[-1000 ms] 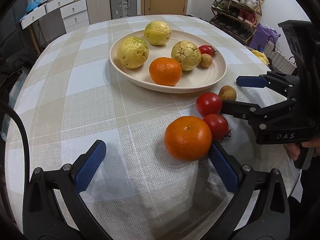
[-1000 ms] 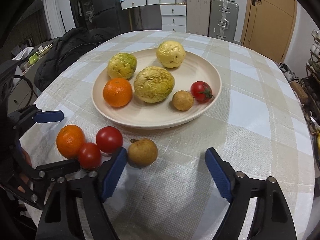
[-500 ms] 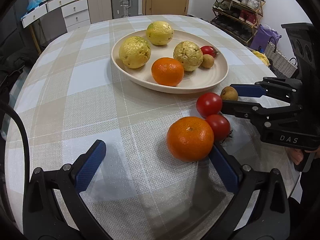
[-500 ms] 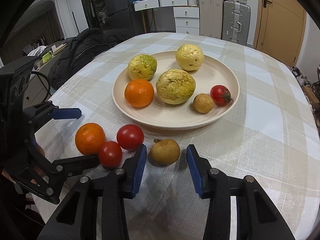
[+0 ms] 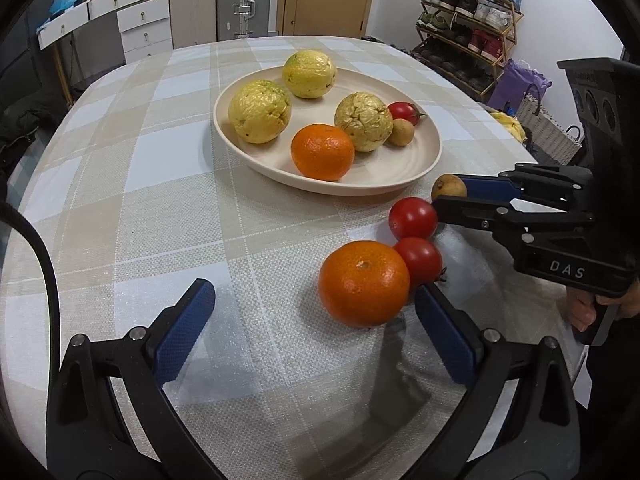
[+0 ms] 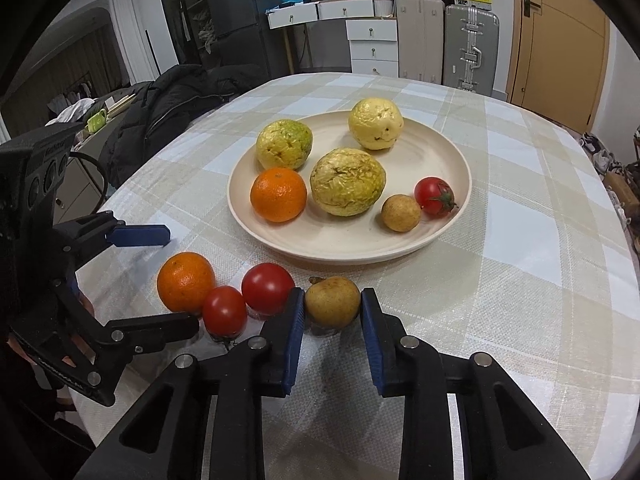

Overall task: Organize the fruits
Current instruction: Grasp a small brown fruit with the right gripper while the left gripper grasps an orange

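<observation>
Longan [image 6: 332,301], round, tan and dull-skinned, sits on the tablecloth [image 6: 520,280] just before the plate [image 6: 448,240], clamped between the right gripper's [image 6: 329,320] blue pads. Plate load: three guavas, one orange, one tomato, one longan; loose: one orange [image 5: 363,283], two tomatoes. Left gripper [image 5: 312,332] is wide open, empty, near the loose orange.
</observation>
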Motion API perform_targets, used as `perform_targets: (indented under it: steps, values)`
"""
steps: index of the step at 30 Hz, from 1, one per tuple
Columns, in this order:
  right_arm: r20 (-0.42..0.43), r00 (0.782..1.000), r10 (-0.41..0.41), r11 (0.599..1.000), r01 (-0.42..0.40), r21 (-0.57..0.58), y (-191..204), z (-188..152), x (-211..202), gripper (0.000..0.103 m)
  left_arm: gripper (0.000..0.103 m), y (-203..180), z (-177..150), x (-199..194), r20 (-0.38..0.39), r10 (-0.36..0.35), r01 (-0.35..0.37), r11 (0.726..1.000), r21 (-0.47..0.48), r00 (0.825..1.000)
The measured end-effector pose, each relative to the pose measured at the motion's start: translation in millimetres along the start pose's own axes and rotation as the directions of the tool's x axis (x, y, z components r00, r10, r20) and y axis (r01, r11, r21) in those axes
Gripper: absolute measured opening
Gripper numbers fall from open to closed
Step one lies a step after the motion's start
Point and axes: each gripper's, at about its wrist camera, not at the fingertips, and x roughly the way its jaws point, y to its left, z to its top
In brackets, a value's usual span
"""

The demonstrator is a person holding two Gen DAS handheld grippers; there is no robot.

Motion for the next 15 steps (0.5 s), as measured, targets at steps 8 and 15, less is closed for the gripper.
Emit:
perform_targets:
  steps: [8, 15]
  values:
    - [0.001, 1.000, -0.006, 1.000, 0.006, 0.009, -4.3, 0.3, -1.5, 0.029, 0.073, -0.5, 0.2, -4.0, 0.023, -0.060, 0.060, 0.998, -0.005, 0.998]
    - [0.007, 1.000, -0.006, 1.000, 0.006, 0.007, -4.8, 0.4, -1.2, 0.029, 0.040, -7.8, -2.4, -8.4, 0.027, -0.138, 0.137, 0.990, 0.029, 0.990]
